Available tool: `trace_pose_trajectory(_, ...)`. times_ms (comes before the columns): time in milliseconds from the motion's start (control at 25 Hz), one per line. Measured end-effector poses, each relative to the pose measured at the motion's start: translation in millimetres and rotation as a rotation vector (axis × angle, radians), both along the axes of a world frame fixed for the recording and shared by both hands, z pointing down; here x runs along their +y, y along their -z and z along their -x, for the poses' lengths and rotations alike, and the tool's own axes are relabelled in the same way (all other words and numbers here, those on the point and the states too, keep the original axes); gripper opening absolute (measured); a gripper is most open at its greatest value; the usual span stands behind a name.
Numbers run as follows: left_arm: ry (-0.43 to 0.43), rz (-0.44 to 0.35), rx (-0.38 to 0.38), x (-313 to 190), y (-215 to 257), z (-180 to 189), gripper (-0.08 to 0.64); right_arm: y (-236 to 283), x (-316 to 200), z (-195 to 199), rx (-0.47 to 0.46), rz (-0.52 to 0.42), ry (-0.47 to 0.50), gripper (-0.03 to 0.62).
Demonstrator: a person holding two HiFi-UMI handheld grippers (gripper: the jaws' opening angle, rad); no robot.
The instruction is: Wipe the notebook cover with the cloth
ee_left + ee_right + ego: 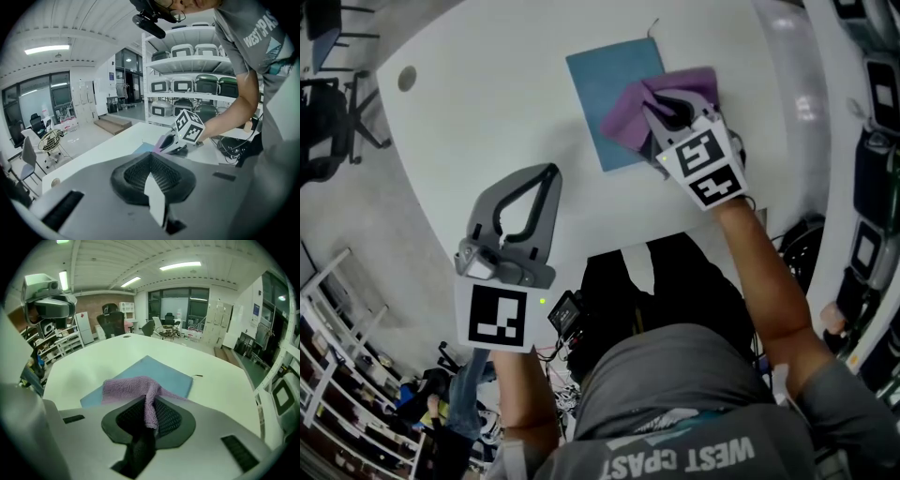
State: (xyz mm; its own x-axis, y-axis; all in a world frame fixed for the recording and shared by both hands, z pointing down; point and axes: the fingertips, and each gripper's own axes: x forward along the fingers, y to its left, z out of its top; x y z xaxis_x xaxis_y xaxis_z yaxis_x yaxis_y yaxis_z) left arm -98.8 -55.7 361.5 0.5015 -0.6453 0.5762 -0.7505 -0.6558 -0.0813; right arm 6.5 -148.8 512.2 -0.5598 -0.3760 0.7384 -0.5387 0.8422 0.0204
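Observation:
A blue notebook (609, 94) lies flat on the white table (487, 112), toward its far side. A purple cloth (661, 94) is draped over the notebook's right part. My right gripper (664, 112) is shut on a fold of the cloth and rests above the notebook's right edge. In the right gripper view the cloth (136, 387) runs from between the jaws out onto the notebook (164, 373). My left gripper (549, 174) hovers over the table's near side, left of the notebook, its fingertips together with nothing held. In the left gripper view the right gripper's marker cube (190, 127) shows ahead.
The table's curved near edge (609, 246) runs just in front of the person's body. A round grommet (406, 78) sits at the table's far left. Office chairs (333, 112) stand on the floor at left. Shelves with storage bins (197, 84) stand to the right.

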Motion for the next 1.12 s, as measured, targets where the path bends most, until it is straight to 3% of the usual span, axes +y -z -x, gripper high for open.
trace_pose_trajectory(240, 0.058, 0.013, -0.001, 9.3, -4.5, 21.8, 0.002, -0.3, 19.4, 65.9, -0.035, 0.013, 0.143, 0.077)
trace_pose_trajectory(400, 0.077, 0.011, 0.000, 13.4, -6.0, 32.6, 0.002, -2.0, 25.6, 83.1, -0.043, 0.020, 0.176, 0.077)
trace_pose_trajectory(560, 0.082, 0.011, -0.002, 13.4, -4.5, 36.1, 0.002, -1.4, 17.0, 63.2, -0.029, 0.014, 0.132, 0.077)
trace_pose_trajectory(920, 0.012, 0.002, -0.004, -1.7, 0.8, 13.7, 0.002, -2.5, -21.2, -32.0, 0.037, -0.005, -0.088, 0.077)
trace_pose_trajectory(1120, 0.002, 0.005, 0.001, -3.6, -2.3, 3.0, 0.002, -2.3, -20.8, -21.2, 0.014, -0.006, -0.073, 0.077)
